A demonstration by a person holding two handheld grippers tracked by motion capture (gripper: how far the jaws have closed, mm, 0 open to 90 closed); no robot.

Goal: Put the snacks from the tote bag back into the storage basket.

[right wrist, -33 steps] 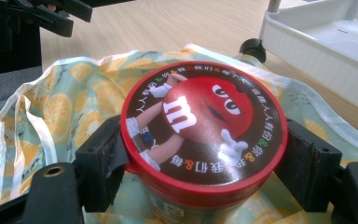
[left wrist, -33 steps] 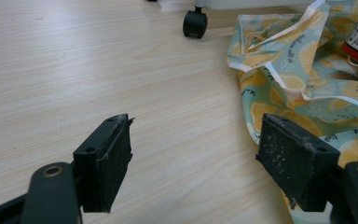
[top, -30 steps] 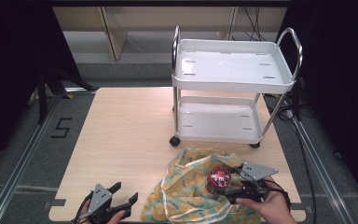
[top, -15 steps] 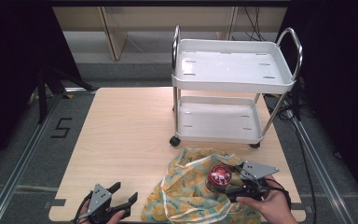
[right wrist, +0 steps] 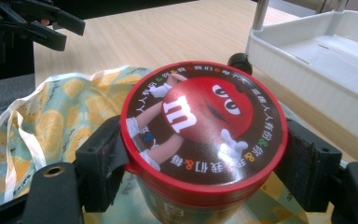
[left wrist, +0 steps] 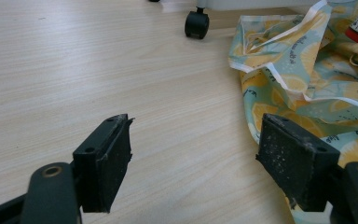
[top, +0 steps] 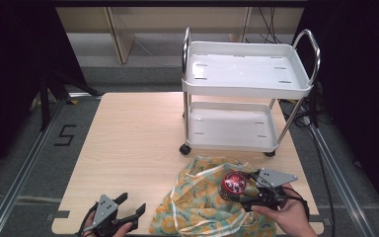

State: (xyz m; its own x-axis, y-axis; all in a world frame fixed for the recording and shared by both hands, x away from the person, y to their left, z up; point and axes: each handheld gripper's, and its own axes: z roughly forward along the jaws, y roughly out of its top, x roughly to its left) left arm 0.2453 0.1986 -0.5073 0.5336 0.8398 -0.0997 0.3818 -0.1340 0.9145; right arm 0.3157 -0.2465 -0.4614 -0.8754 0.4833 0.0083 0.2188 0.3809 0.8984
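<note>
The right gripper (top: 243, 193) is clamped on a round candy tub with a red lid printed with a cartoon face (top: 233, 183), its two black pads pressed against opposite sides just under the lid's rim (the right gripper view shows both pads in contact). The tub stands at the near right of the light wooden table (top: 133, 143), on or in a crumpled cloth bag printed with yellow lemons on pale green (top: 202, 207); whether it has lifted clear of the fabric I cannot tell.

The left gripper (top: 128, 212) hovers at the near left edge of the table with its jaws spread wide and nothing between them, the bag's white-trimmed edge (left wrist: 279, 79) lying just to its right.

The step in hand looks like taking the tub out of the bag. Judging by the layout, the next move calls for a straight lift so the loose folds fall away, then a carry to the far right towards the white two-tier trolley with chrome handles (top: 246, 74). The free gripper may need to pin the cloth down if it clings.
</note>
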